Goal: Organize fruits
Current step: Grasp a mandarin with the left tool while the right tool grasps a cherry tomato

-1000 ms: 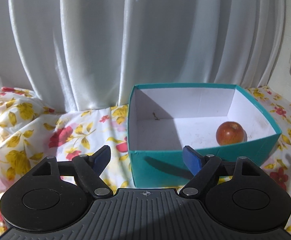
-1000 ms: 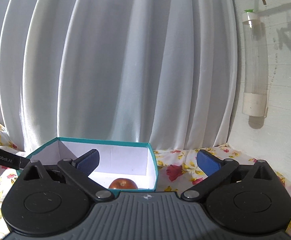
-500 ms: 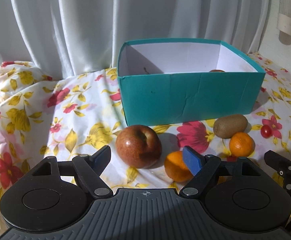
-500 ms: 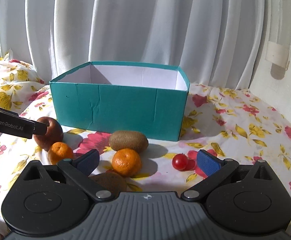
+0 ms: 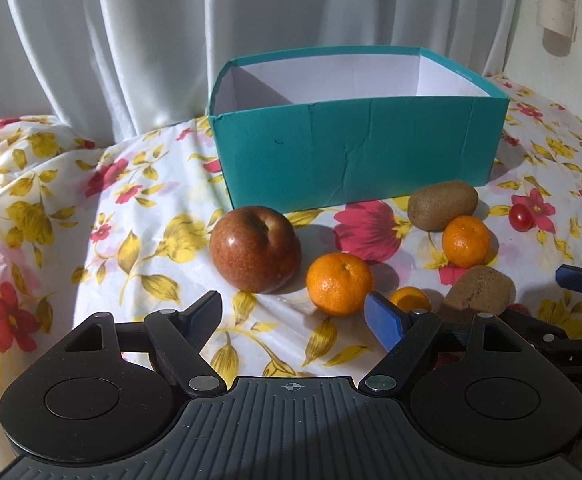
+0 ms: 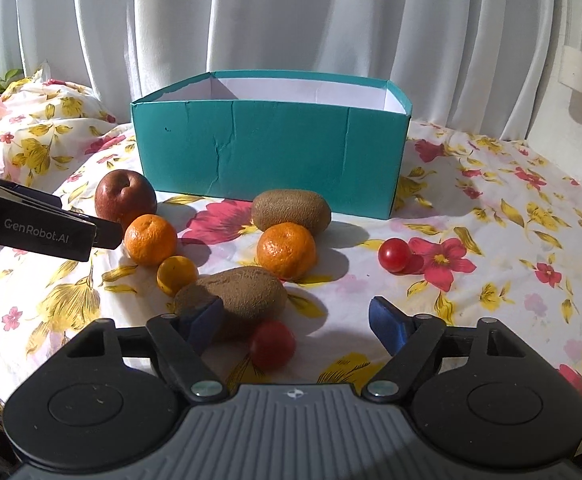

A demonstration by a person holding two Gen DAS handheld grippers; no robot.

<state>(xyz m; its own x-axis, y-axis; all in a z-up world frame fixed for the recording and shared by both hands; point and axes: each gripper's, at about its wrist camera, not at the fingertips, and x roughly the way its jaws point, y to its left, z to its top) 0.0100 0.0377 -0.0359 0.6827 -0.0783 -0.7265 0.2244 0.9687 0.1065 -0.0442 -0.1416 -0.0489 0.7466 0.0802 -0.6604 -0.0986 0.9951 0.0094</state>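
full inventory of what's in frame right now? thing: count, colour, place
box: 1, teal outside, white inside, back centre on the cloth
apple: 1, dark red, left of the box front
kiwis: 2, brown, one by the box front, one nearer the right gripper
oranges: 3, orange, two larger, one small between them
cherry tomatoes: 2, red, one right on the cloth, one by the right gripper
floral cloth: 1, white with red and yellow flowers, under everything
curtain: 1, white, behind
left gripper: open, empty
right gripper: jaws closing, nothing gripped

One box (image 6: 271, 156), one apple (image 6: 125, 196), two kiwis (image 6: 291, 210), three oranges (image 6: 151, 239), two cherry tomatoes (image 6: 394, 255), perhaps.
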